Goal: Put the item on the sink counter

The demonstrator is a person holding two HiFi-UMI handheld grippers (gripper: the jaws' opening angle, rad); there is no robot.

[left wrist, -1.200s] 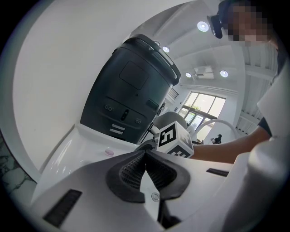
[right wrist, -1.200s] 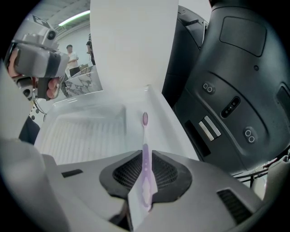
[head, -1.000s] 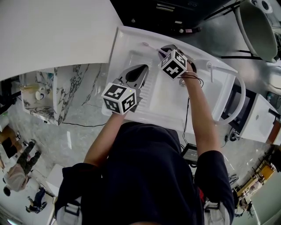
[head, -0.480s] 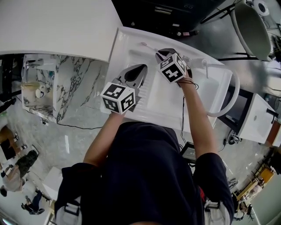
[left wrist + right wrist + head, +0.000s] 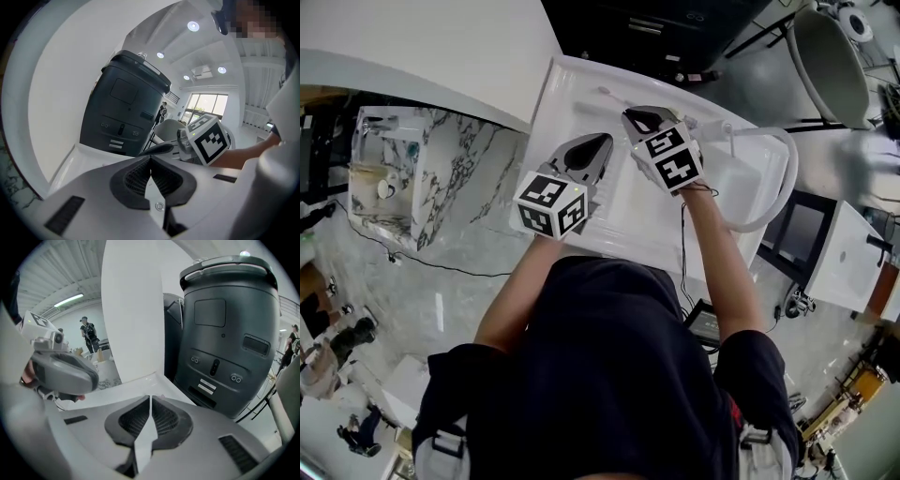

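Note:
Both grippers hover over the white sink counter [image 5: 551,103]. My left gripper [image 5: 604,141] is shut with nothing between its jaws, which also meet empty in the left gripper view [image 5: 150,157]. To its right, my right gripper [image 5: 628,114] is shut and empty as well, seen again in the right gripper view [image 5: 150,397]. A thin pale stick-like item [image 5: 606,93] lies on the counter's far side, just beyond both gripper tips. I cannot tell what it is.
The basin [image 5: 652,211] lies under the right gripper's marker cube [image 5: 671,159]. A white curved hose [image 5: 780,183] loops at the sink's right end. A dark grey machine [image 5: 123,107] [image 5: 229,324] stands behind the counter, with a white panel [image 5: 132,310] beside it.
My right gripper has drawn back from the sink's far right corner, toward the person and slightly left. The left gripper has barely moved. Both stay shut.

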